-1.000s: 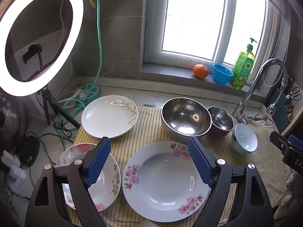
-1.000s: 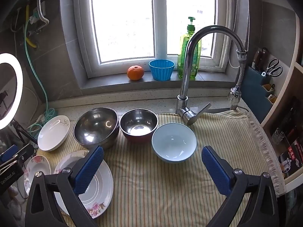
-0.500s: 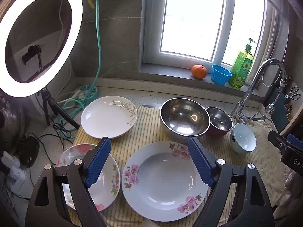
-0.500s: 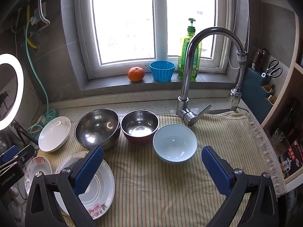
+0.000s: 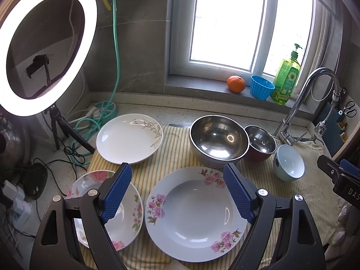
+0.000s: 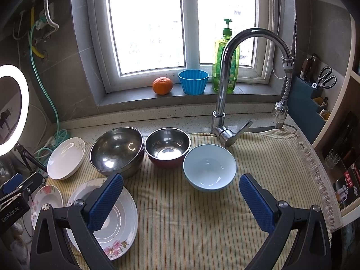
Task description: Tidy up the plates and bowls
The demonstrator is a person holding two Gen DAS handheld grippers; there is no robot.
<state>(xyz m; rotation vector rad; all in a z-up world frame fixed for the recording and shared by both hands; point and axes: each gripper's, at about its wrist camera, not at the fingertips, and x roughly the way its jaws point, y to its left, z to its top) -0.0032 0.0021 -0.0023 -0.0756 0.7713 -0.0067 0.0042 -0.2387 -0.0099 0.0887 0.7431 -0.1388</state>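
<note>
A large pink-flowered plate (image 5: 195, 213) lies flat and empty on the striped cloth (image 6: 202, 213), nearest the left gripper (image 5: 177, 193), whose tongs gape wide above it, holding nothing. Left of it sits a smaller flowered plate (image 5: 128, 222); farther off, a white leaf-patterned plate (image 5: 129, 141). Behind stand a big steel bowl (image 6: 117, 151), a red-sided steel bowl (image 6: 167, 147) and a pale blue bowl (image 6: 209, 169), all empty, mouths up. The right gripper (image 6: 180, 202) hovers wide open near the blue bowl.

left gripper (image 5: 177, 191): black arms, blue dimpled pads, silver screws | right gripper (image 6: 180, 200): same
</note>
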